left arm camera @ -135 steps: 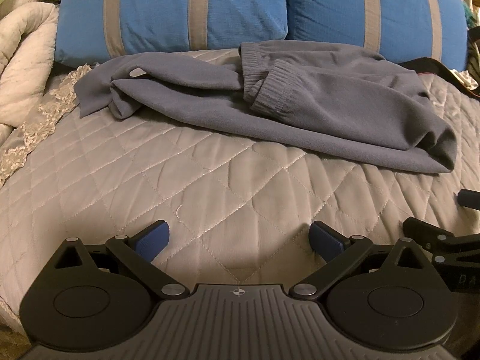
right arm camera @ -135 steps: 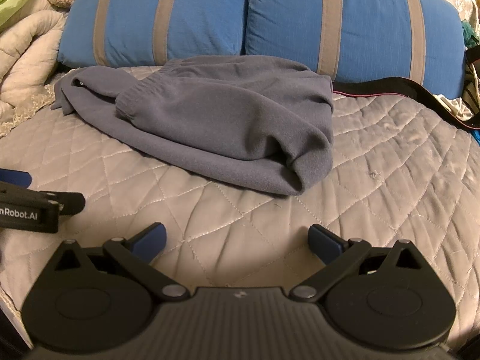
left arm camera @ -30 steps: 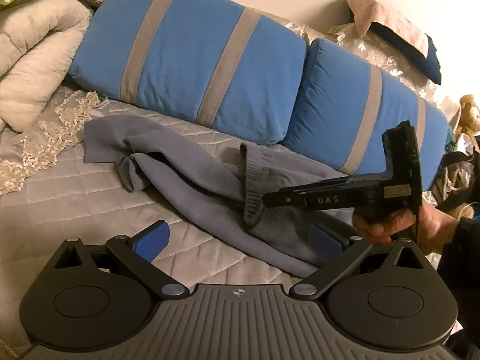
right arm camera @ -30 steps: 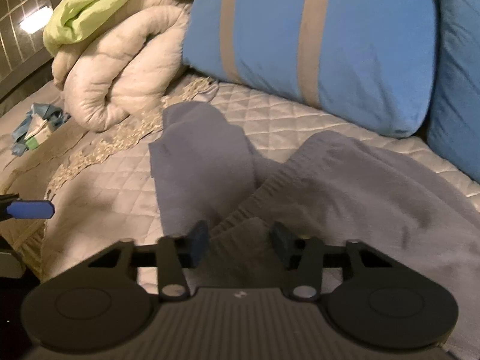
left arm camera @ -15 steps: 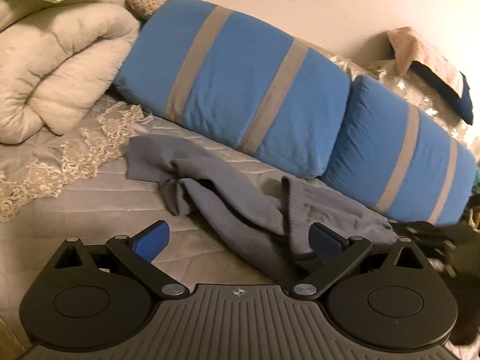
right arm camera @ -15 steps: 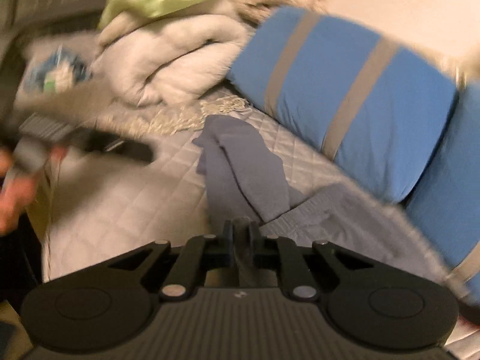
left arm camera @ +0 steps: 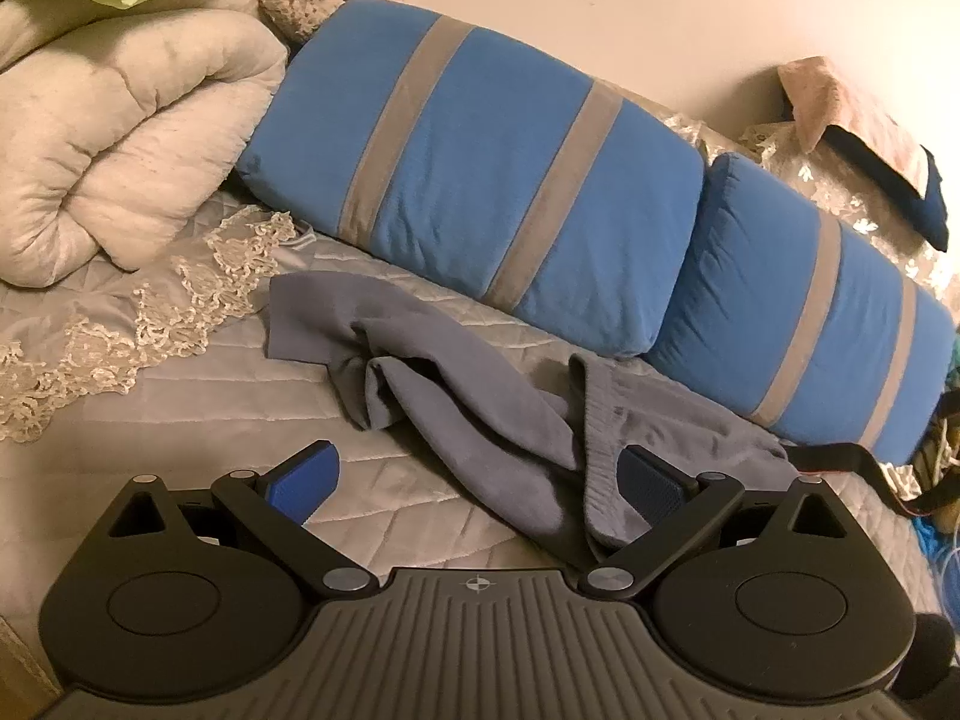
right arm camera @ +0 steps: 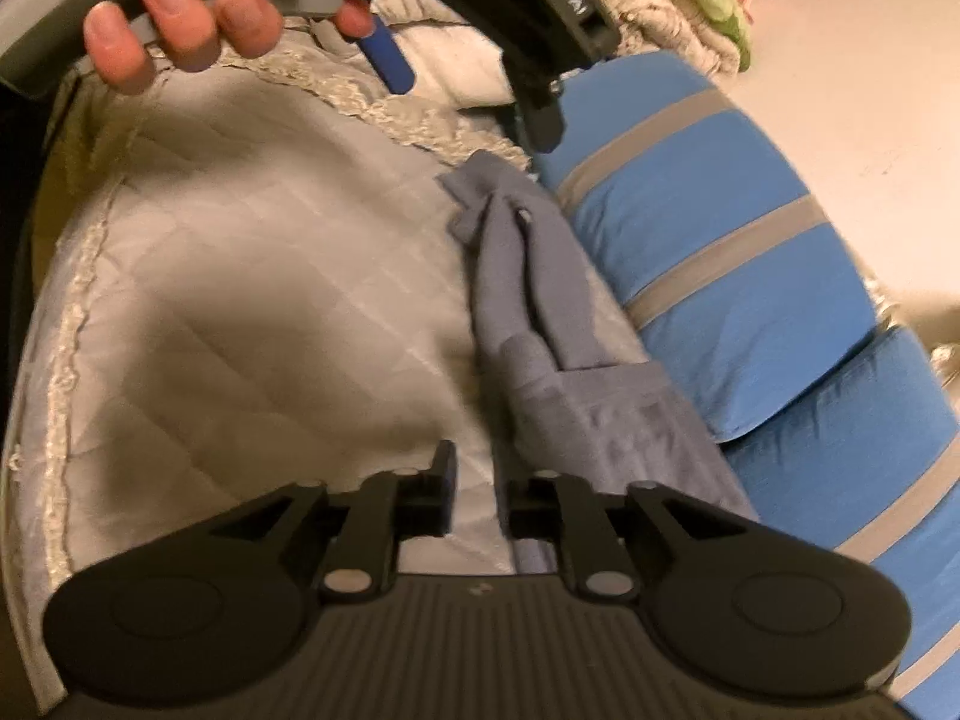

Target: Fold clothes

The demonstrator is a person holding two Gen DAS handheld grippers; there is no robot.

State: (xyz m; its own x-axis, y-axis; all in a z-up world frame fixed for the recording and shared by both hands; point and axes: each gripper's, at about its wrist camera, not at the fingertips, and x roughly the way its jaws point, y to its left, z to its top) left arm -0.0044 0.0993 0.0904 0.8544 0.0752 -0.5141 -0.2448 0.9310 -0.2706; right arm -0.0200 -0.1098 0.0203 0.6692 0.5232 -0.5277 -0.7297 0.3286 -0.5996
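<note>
Crumpled grey sweatpants (left arm camera: 480,414) lie on the quilted bedspread (left arm camera: 150,420) in front of the pillows. My left gripper (left arm camera: 477,480) hovers open and empty just before them, its right pad close to the ribbed hem (left arm camera: 591,456). In the right wrist view the sweatpants (right arm camera: 540,276) stretch away ahead and to the right. My right gripper (right arm camera: 480,492) is rolled sideways and its jaws are opening. Only bedspread shows in the gap, and the cloth edge runs beside its right finger. The left gripper (right arm camera: 465,90) appears at the top of that view, held by a hand (right arm camera: 180,18).
Two blue pillows with grey stripes (left arm camera: 480,180) line the back of the bed against the wall. A rolled cream duvet (left arm camera: 120,150) sits at the left, with lace trim (left arm camera: 198,300) beside it. A black strap (left arm camera: 840,456) lies at the right by the pillows.
The right gripper was shut half a second ago and now has its jaws parted; it has swung and rolled sideways. It has left the left wrist view, which has barely shifted.
</note>
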